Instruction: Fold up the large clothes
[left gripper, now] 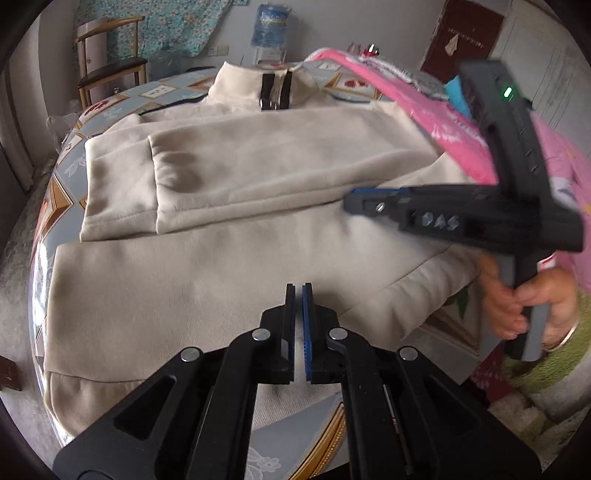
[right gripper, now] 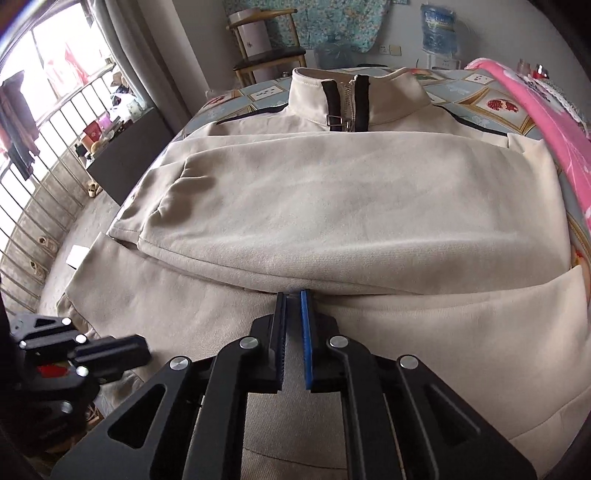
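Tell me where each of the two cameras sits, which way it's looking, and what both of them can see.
Left wrist: on the left gripper, angled down over the beige sweatshirt; shows its shut fingers, the right gripper and the hand holding it.
Right wrist: on the right gripper, angled down at the sweatshirt's folded sleeve; the left gripper shows at lower left.
Shared: sweatshirt, zip collar, pink cloth, wooden chair, water bottle.

Lived-in room of a home, wooden chair (right gripper: 271,44) against a floral wall hanging (right gripper: 332,22), water dispenser bottle (left gripper: 269,26), barred window (right gripper: 40,122) with hanging laundry, patterned tablecloth (right gripper: 491,99), pink blanket (left gripper: 443,125).
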Tool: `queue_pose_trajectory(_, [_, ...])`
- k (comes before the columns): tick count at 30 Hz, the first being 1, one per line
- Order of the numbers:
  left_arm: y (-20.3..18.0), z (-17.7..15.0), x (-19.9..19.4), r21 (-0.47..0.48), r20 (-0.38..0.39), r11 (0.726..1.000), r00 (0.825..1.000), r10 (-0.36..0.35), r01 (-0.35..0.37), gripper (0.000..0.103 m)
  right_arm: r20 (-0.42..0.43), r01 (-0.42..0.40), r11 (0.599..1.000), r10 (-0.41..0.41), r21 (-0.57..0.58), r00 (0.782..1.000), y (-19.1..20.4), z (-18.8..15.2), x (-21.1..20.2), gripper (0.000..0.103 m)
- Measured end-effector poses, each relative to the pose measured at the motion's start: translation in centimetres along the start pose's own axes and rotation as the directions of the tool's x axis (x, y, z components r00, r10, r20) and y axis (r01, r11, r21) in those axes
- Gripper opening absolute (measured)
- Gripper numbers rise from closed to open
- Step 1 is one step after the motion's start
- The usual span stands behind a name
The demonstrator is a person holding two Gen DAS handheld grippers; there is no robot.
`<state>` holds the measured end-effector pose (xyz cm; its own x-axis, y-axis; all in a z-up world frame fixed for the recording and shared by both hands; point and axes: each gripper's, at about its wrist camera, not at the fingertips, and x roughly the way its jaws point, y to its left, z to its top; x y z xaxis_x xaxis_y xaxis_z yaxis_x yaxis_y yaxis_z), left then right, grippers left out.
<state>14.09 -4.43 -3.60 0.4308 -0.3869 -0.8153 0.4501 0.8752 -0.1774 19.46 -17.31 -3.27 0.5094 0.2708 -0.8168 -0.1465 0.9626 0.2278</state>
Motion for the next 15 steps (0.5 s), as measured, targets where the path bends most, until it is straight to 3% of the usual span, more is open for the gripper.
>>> queue_pose_trajectory(2, [-0.1, -0.2, -0.1, 0.0, 0.014, 1.0, 1.0, 0.009, -0.009, 0.005, 0.044, 0.055, 0.998, -0.055, 0.004, 0.997, -0.4, -0.3, -2.4, 0.007])
queue_pose_trajectory(5, [0.0, -0.2, -0.1, -0.012, 0.011, 1.0, 1.0, 0.008, -0.008, 0.005, 0.11, 0.026, 1.0, -0.025, -0.012, 0.994, -0.7, -1.3, -7.0, 0.007])
queue_pose_trajectory(8, [0.0, -0.3, -0.1, -0.018, 0.013, 1.0, 1.0, 0.008, -0.008, 0.005, 0.106, -0.012, 0.997, 0.02, -0.072, 0.994, 0.1, -3.5, -9.7, 0.007])
queue_pose_trajectory(11, [0.1, -0.3, -0.2, -0.024, 0.016, 1.0, 1.0, 0.008, -0.008, 0.005, 0.045, 0.007, 0.995, -0.003, -0.101, 0.999, 0.5, -6.0, -8.9, 0.007])
queue_pose_trajectory(14, [0.2, -0.3, -0.2, -0.033, 0.021, 0.999, 1.0, 0.004, -0.003, 0.005, -0.049, 0.055, 0.998, -0.057, -0.026, 0.997, -1.5, -7.9, -5.0, 0.006])
queue_pose_trajectory(15, [0.2, -0.3, -0.2, -0.034, 0.019, 0.999, 1.0, 0.002, -0.001, 0.005, -0.016, 0.043, 0.999, -0.043, -0.01, 0.999, -1.9, -8.1, -5.1, 0.006])
